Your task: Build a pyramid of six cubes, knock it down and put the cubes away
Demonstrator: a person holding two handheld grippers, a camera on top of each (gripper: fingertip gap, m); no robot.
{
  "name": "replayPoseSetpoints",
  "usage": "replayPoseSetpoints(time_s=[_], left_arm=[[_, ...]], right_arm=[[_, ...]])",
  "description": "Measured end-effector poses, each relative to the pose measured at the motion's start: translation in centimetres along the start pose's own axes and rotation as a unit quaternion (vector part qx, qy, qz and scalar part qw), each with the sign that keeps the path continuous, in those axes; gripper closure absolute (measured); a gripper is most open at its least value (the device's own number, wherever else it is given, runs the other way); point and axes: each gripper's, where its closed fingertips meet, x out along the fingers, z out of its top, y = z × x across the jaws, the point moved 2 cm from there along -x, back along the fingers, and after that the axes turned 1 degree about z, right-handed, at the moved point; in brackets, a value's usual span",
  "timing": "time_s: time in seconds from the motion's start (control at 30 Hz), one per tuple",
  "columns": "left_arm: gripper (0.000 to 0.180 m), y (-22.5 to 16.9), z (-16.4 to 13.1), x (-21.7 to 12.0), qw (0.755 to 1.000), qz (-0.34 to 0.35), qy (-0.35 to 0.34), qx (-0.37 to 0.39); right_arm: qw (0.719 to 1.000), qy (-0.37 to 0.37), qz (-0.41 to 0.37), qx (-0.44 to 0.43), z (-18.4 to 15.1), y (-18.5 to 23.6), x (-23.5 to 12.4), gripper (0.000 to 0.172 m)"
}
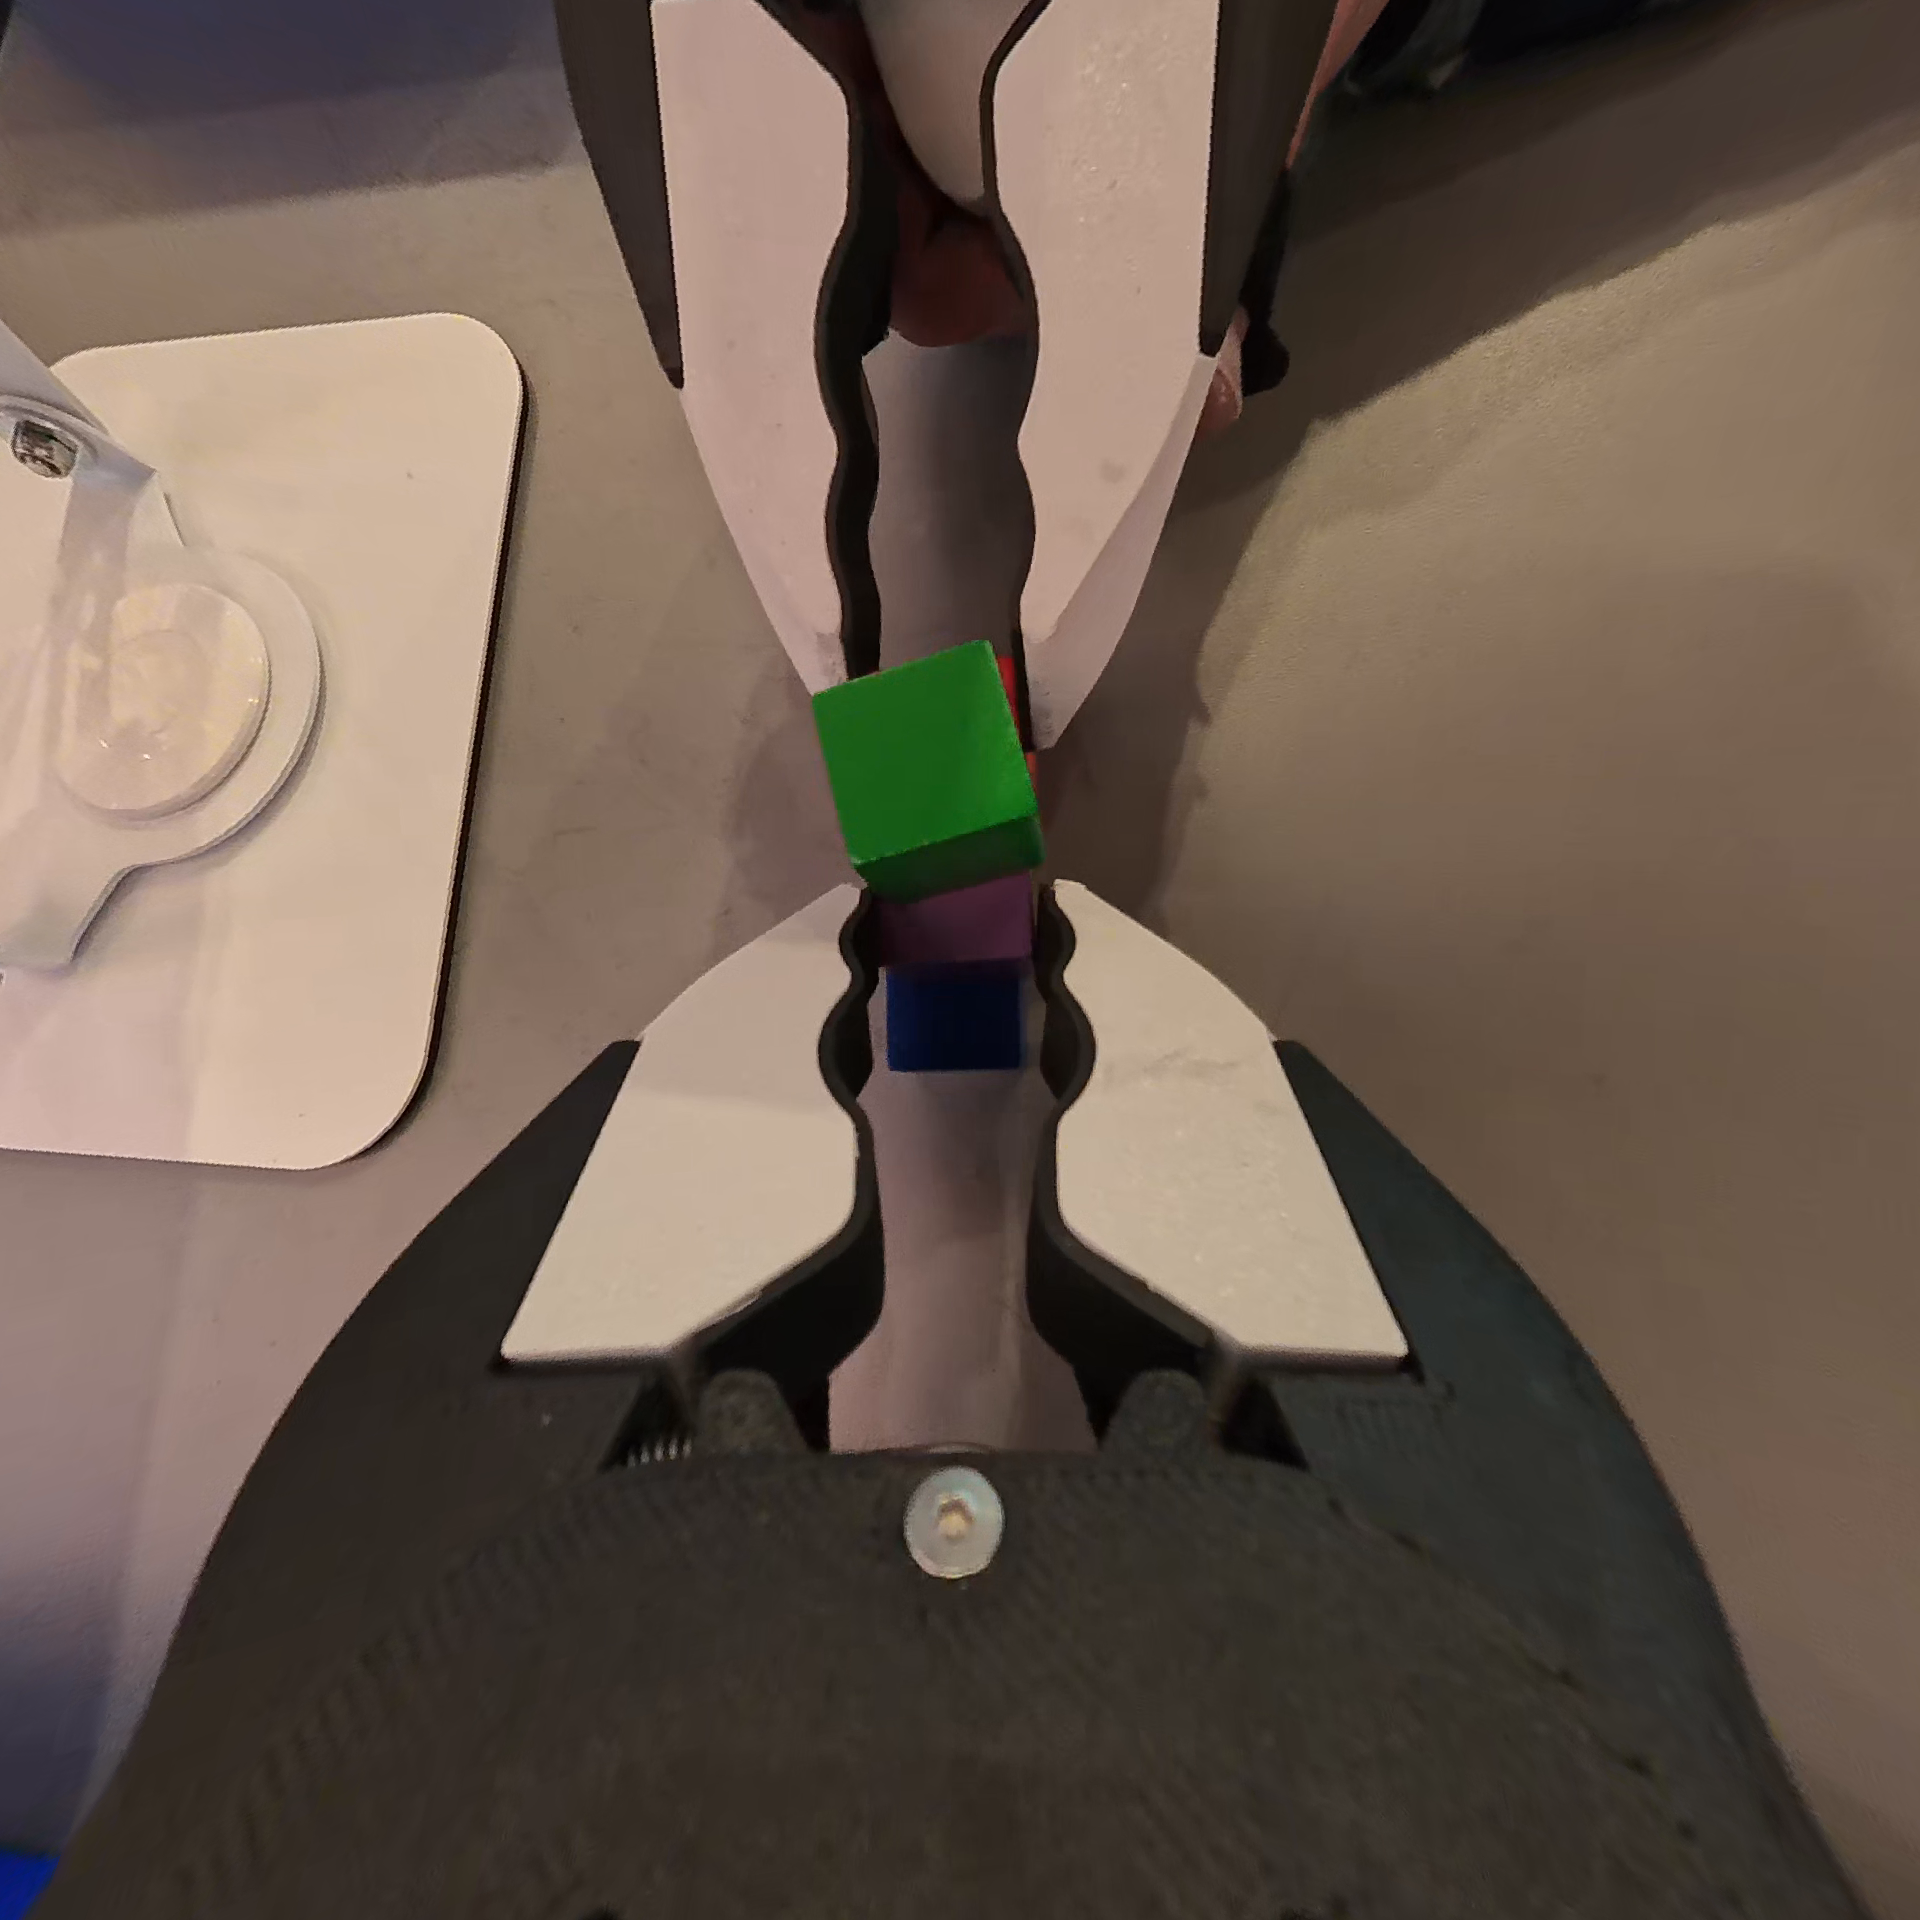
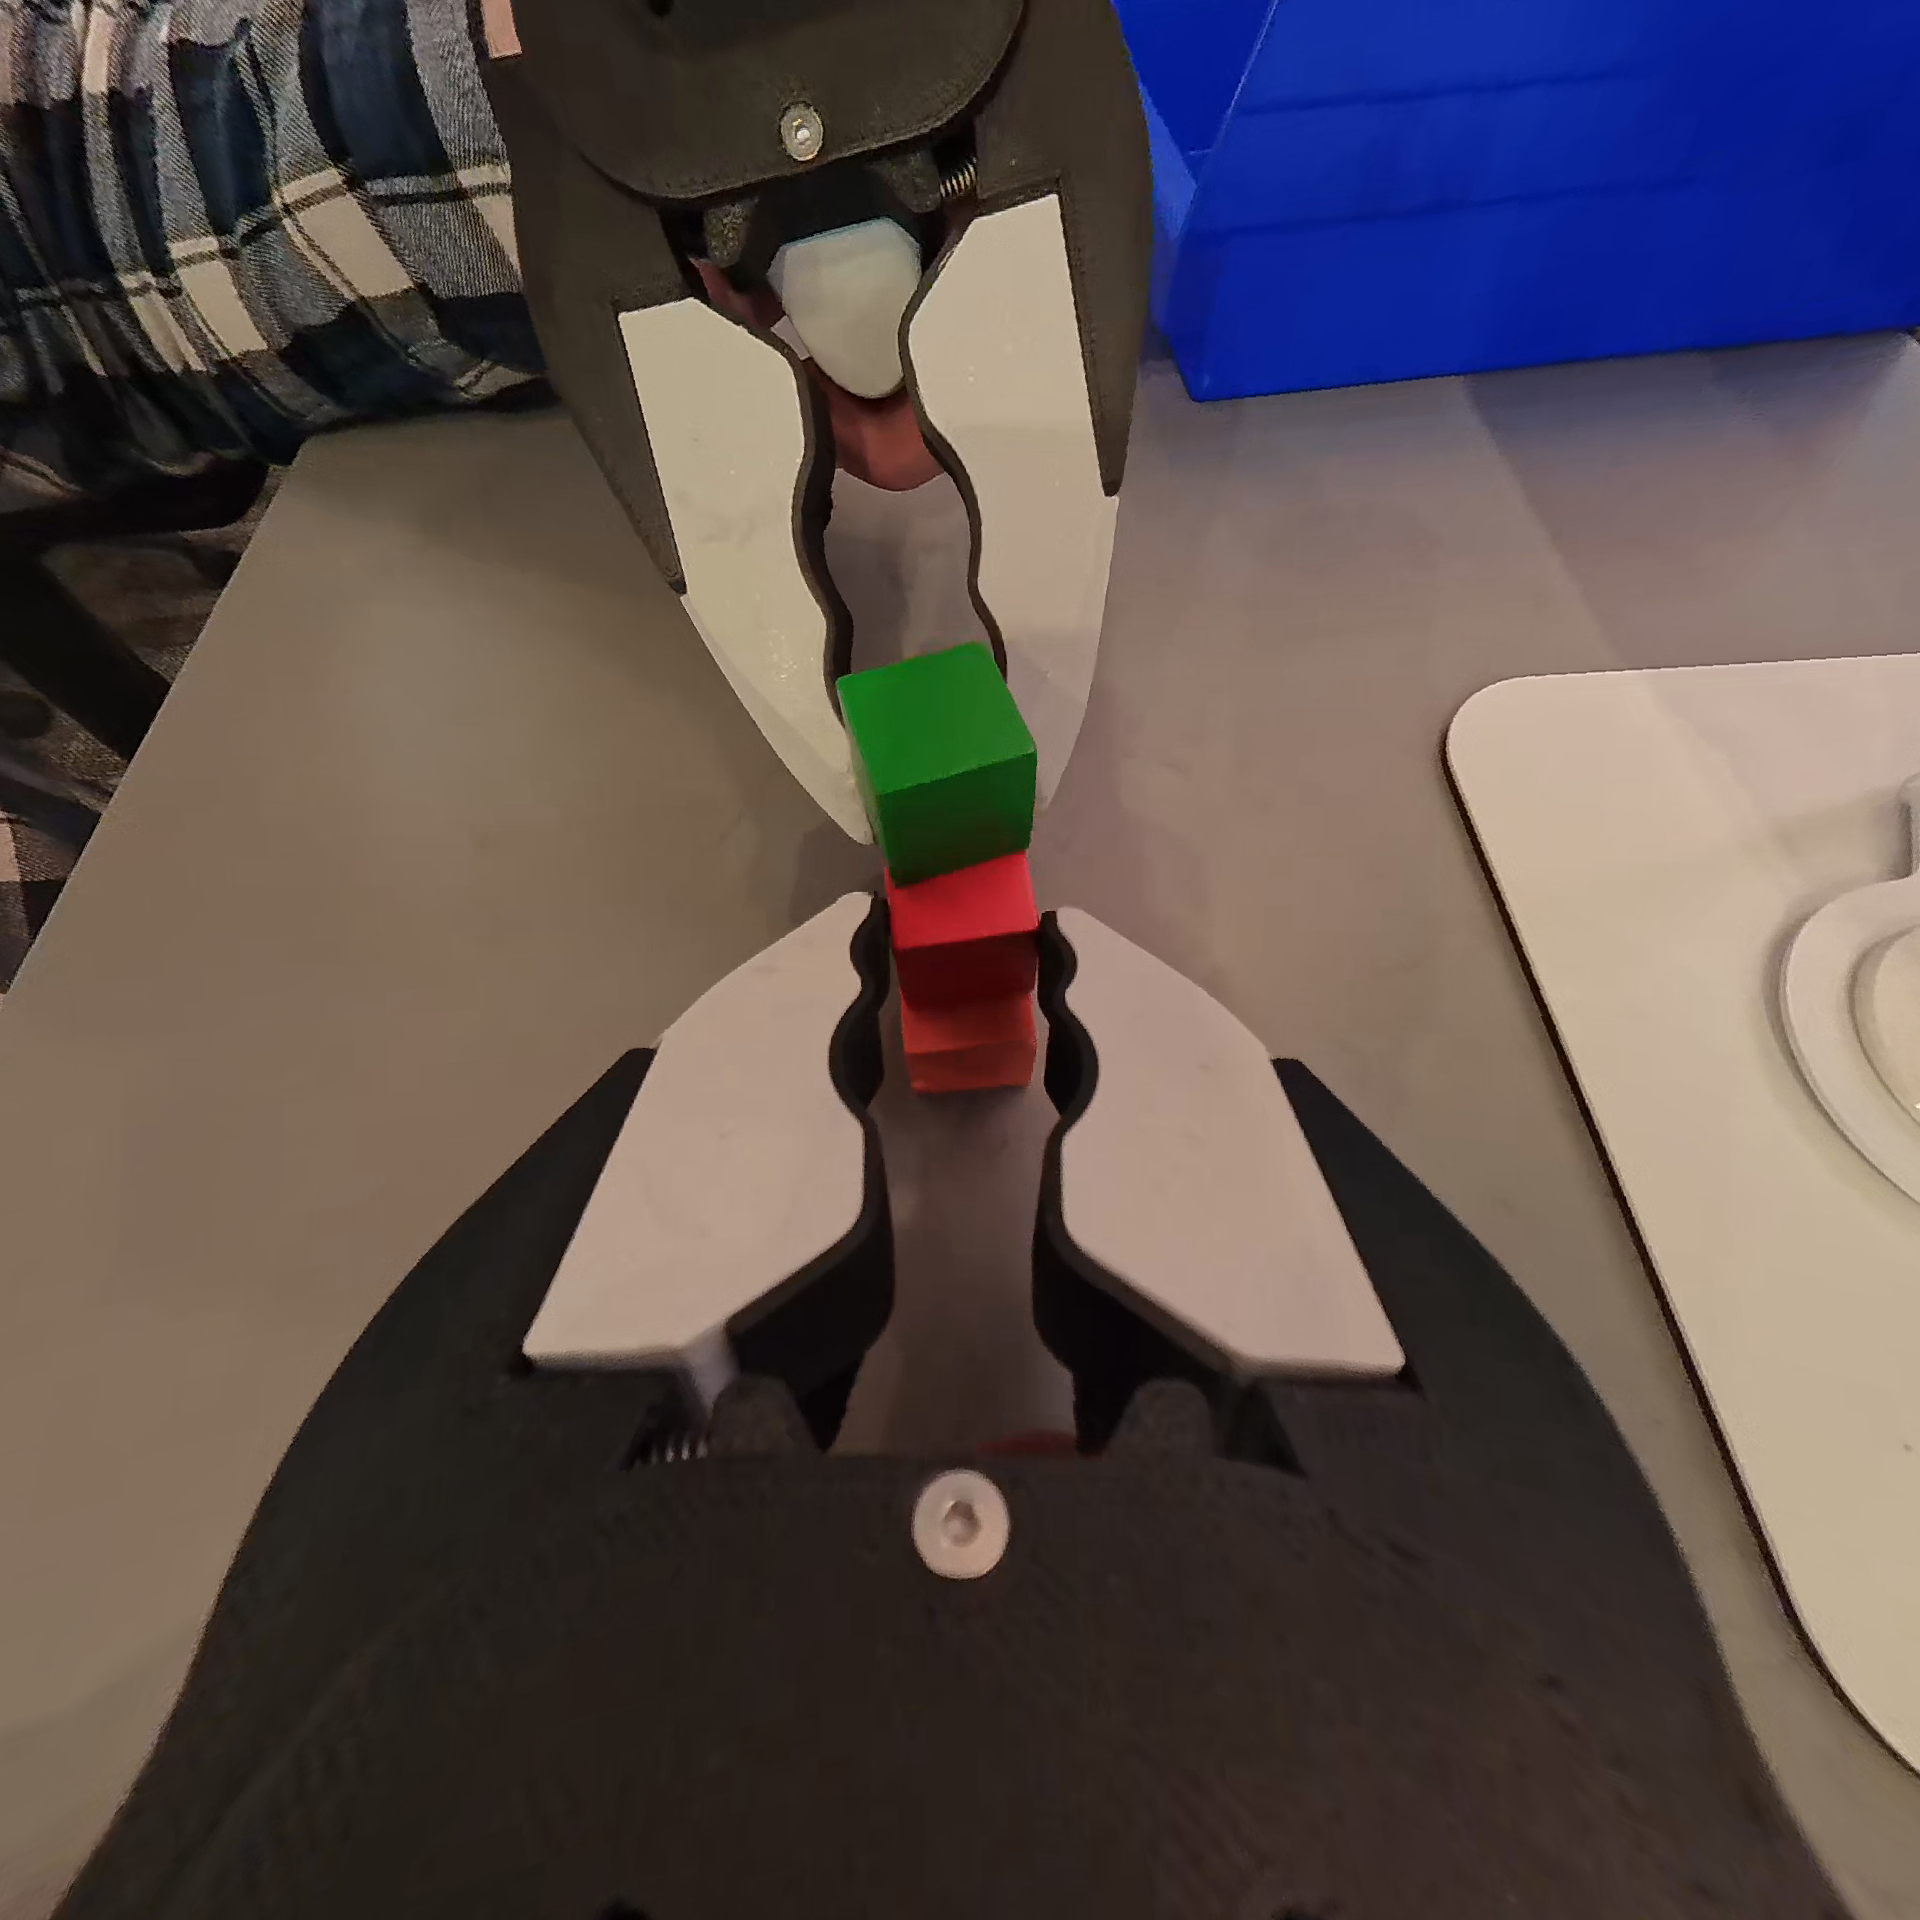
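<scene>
A cube pyramid stands end-on on the grey table [image 1: 1507,831] between my two grippers, which face each other. In the left wrist view a green cube [image 1: 920,764] sits on top, turned a little askew, over a purple cube [image 1: 956,920] and a blue cube [image 1: 951,1018]. My left gripper [image 1: 951,914] is shut on the purple cube. In the right wrist view the green cube [image 2: 940,764] sits over a red cube [image 2: 964,930] and an orange cube [image 2: 968,1049]. My right gripper [image 2: 961,935] is shut on the red cube. Other cubes are hidden.
A white mat [image 1: 343,540] with a clear plastic stand [image 1: 125,727] lies left of the pyramid; the mat also shows in the right wrist view [image 2: 1662,935]. A blue bin [image 2: 1558,187] stands at the back right. A person in a plaid shirt [image 2: 208,208] is beyond the table edge. Both grippers' tips are close together, under 4 cm apart.
</scene>
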Motion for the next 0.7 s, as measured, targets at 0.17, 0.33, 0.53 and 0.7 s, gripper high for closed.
replayPoseSetpoints(time_s=[0.17, 0.33, 0.53, 0.7], left_arm=[[0.153, 0.00, -0.07, -0.05, 1.000, -0.006, -0.001, 0.001], [0.153, -0.02, -0.03, -0.02, 1.000, -0.010, 0.000, 0.006], [0.153, 0.15, -0.05, -0.01, 1.000, -0.008, 0.000, 0.005], [0.153, 0.19, -0.10, -0.05, 1.000, -0.008, -0.001, 0.004]], right_arm=[[1.000, 0.000, -0.004, 0.003, 0.02, 0.02, 0.05, 0.145], [1.000, 0.000, -0.006, 0.004, 0.01, 0.01, 0.05, 0.145], [1.000, -0.001, -0.006, 0.006, 0.01, 0.01, 0.08, 0.145], [1.000, -0.001, -0.005, 0.006, 0.04, 0.03, 0.14, 0.145]])
